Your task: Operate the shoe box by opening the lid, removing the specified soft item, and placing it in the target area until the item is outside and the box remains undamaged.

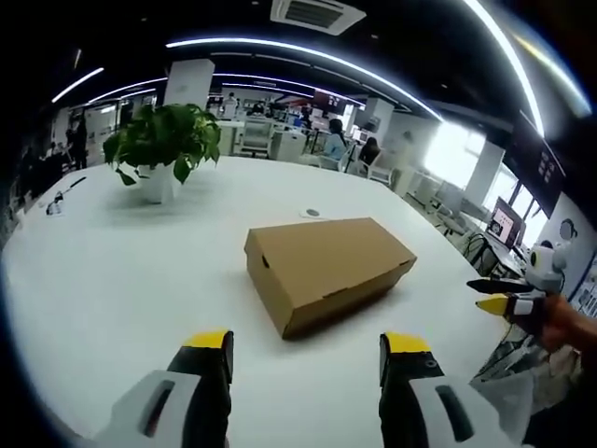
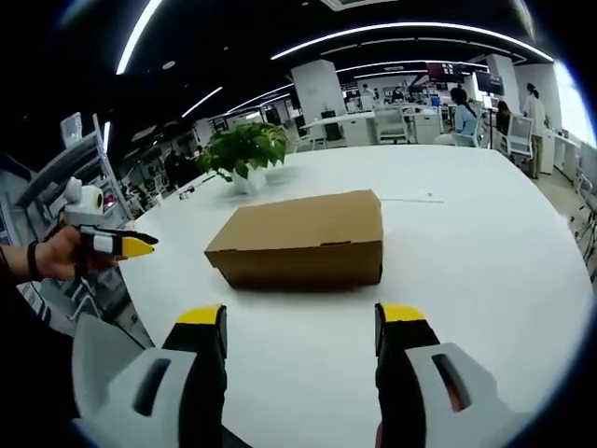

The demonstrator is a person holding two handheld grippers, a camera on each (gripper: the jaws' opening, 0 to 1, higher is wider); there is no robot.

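A brown cardboard shoe box (image 1: 326, 266) lies on the white table (image 1: 112, 280) with its lid down; nothing of its contents shows. My left gripper (image 1: 308, 343) is open, short of the box's near corner and not touching it. My right gripper (image 2: 300, 315) is also open, facing the long side of the box (image 2: 303, 238) with a stretch of table between. In the left gripper view the right gripper (image 1: 499, 294) comes in from the right, held by a hand. The left gripper (image 2: 117, 245) appears at the left of the right gripper view, beyond the table's edge.
A potted green plant (image 1: 159, 149) (image 2: 244, 149) stands on the far side of the table behind the box. A small round inset (image 1: 312, 213) sits in the tabletop beyond the box. Office desks, chairs and seated people (image 2: 462, 117) fill the background.
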